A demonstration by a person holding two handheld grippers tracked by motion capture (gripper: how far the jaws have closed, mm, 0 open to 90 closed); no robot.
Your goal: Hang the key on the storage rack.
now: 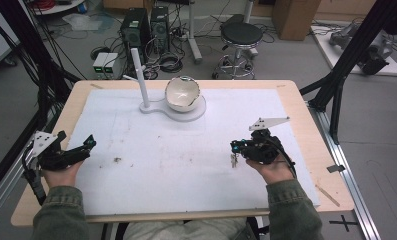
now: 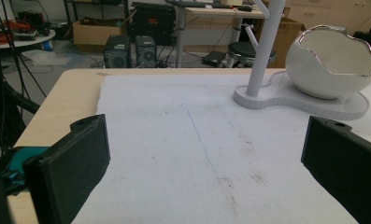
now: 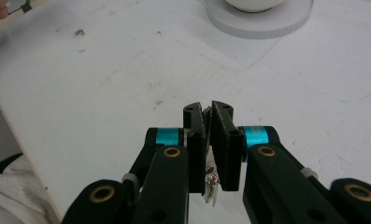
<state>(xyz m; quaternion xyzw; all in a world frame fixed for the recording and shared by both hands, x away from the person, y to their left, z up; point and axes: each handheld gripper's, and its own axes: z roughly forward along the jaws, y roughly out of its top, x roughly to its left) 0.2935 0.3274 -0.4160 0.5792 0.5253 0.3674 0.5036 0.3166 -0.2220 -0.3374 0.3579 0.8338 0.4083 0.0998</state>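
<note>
My right gripper (image 1: pixel 234 146) (image 3: pixel 207 109) is shut on a small silvery trinket (image 3: pixel 211 179), which is pinched between the jaws and dangles below them (image 1: pixel 233 160) over the right part of the white mat (image 1: pixel 176 165). At the mat's left edge my left gripper (image 1: pixel 89 142) (image 2: pixel 205 126) is open, jaws wide apart with nothing between them. A white stand has an upright post (image 1: pixel 140 80) (image 2: pixel 265 46) and a white, silver-rimmed, eggshell-shaped bowl (image 1: pixel 182 93) (image 2: pixel 330 63) on its flat base (image 1: pixel 196 114) (image 3: pixel 260 21). It sits at the back middle of the mat, far from both grippers.
The mat covers most of a wooden table (image 1: pixel 306 125). A dark speck (image 1: pixel 117 160) lies on the mat right of the left gripper. Beyond the table stand a stool (image 1: pixel 241 35), computer towers (image 1: pixel 146 27) and loose cables on the floor. Black frame bars (image 1: pixel 346 60) rise at the right.
</note>
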